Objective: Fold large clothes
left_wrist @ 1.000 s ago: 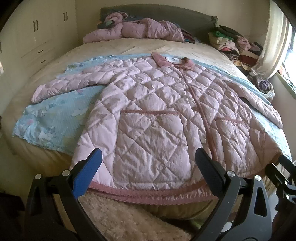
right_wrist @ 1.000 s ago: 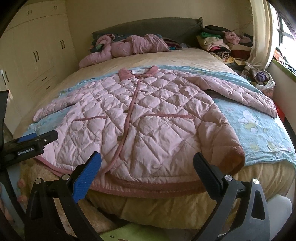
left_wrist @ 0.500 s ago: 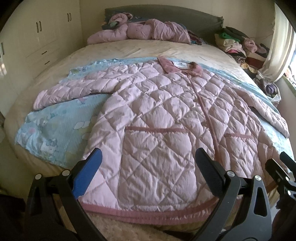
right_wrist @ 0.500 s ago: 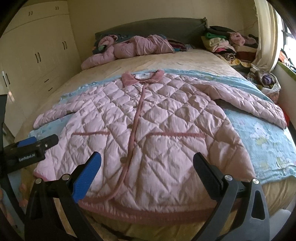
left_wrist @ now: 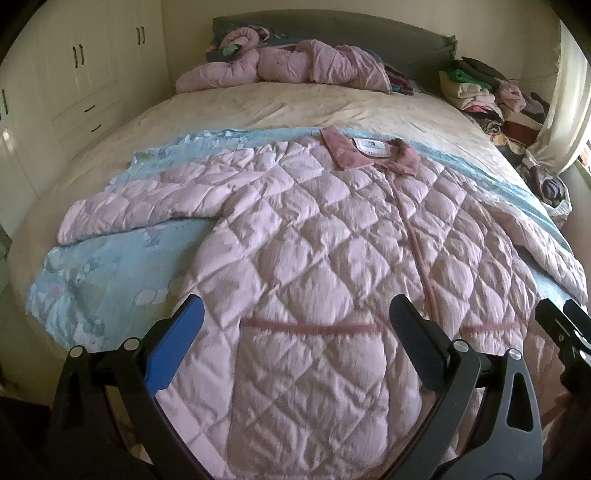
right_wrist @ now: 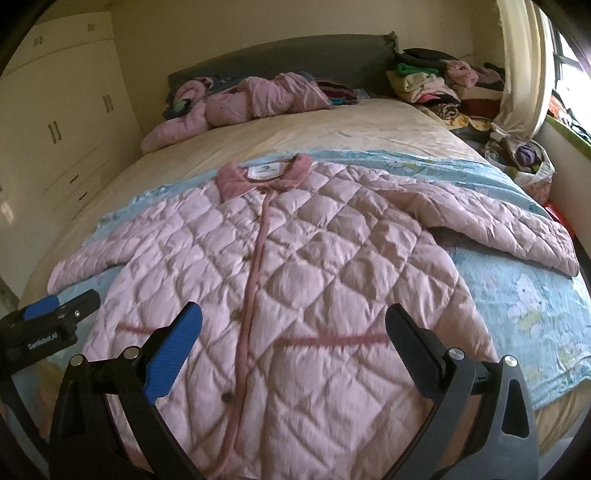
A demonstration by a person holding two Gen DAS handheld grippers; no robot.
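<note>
A large pink quilted jacket (left_wrist: pixel 314 258) lies flat and face up on a light blue blanket (left_wrist: pixel 110 280) on the bed, sleeves spread to both sides, collar at the far end. It also shows in the right wrist view (right_wrist: pixel 295 266). My left gripper (left_wrist: pixel 295 332) is open and empty, above the jacket's lower left pocket. My right gripper (right_wrist: pixel 293 339) is open and empty, above the lower front by the button strip. The left gripper's tip (right_wrist: pixel 55 325) shows at the left of the right wrist view.
Another pink quilted garment (left_wrist: pixel 288 66) lies bunched at the grey headboard (left_wrist: pixel 332 33). Piles of folded clothes (left_wrist: pixel 480 92) sit at the far right by a curtain (left_wrist: pixel 569 96). White wardrobes (left_wrist: pixel 74 74) stand on the left. The bed has a beige sheet (left_wrist: pixel 295 107).
Both grippers have moved forward and up over the bed. The jacket's hem has passed out of view below them. The jacket has not moved.
</note>
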